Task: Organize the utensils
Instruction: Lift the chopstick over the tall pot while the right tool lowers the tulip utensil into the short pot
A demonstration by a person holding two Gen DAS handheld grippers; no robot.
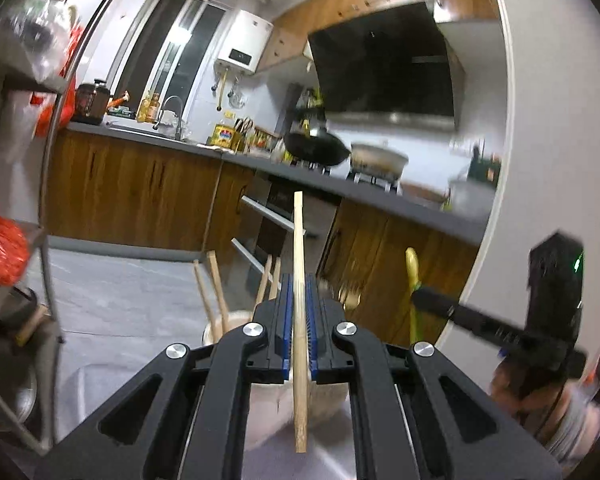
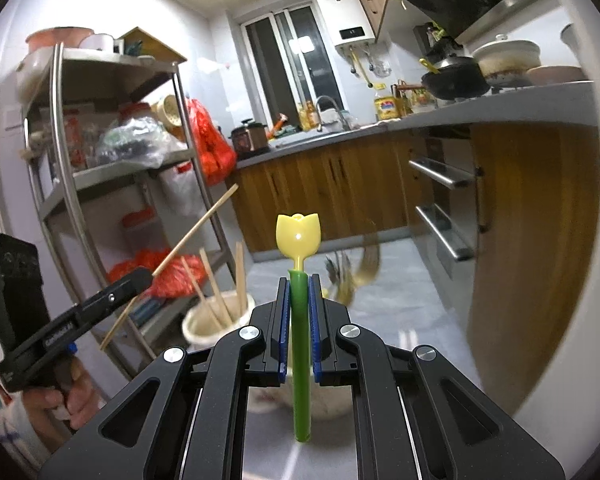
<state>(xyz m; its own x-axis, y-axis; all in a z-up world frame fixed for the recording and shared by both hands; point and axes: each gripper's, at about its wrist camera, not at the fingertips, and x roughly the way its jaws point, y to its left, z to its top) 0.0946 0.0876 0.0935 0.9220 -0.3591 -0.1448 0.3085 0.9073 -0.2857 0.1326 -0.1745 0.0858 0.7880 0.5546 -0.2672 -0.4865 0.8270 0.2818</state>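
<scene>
Gripping a single wooden chopstick (image 1: 299, 280), the left gripper (image 1: 299, 308) has its jaws closed on the stick between the blue pads (image 1: 287, 320); the stick runs lengthwise through the jaws, one end poking out ahead, the other trailing back under the camera. Right gripper (image 2: 299, 312) same story: jaws closed on the green handle of a tulip-shaped spoon (image 2: 299, 236), yellow tulip head up front, handle end sticking out behind.

Cream utensil holder (image 2: 220, 320) sits on the surface just below and ahead of both grippers. Relative to that holder: several wooden chopsticks (image 2: 214, 292) stand in it, leaning; the held chopstick is above it and to its left in the right wrist view, tilted; the tulip spoon is above it, to the right. A blurred cluster of metal utensils (image 2: 352, 276) is just right of the holder, beyond the right gripper; can't tell what they stand in.

Each gripper shows in the other's camera, with the person's hand (image 2: 56, 396) on the left grip. Behind the holder: steel shelf rack (image 2: 112, 176) with red bags, wooden cabinets, a dark worktop (image 1: 340, 184) with wok (image 1: 316, 146) and pot on the hob.
</scene>
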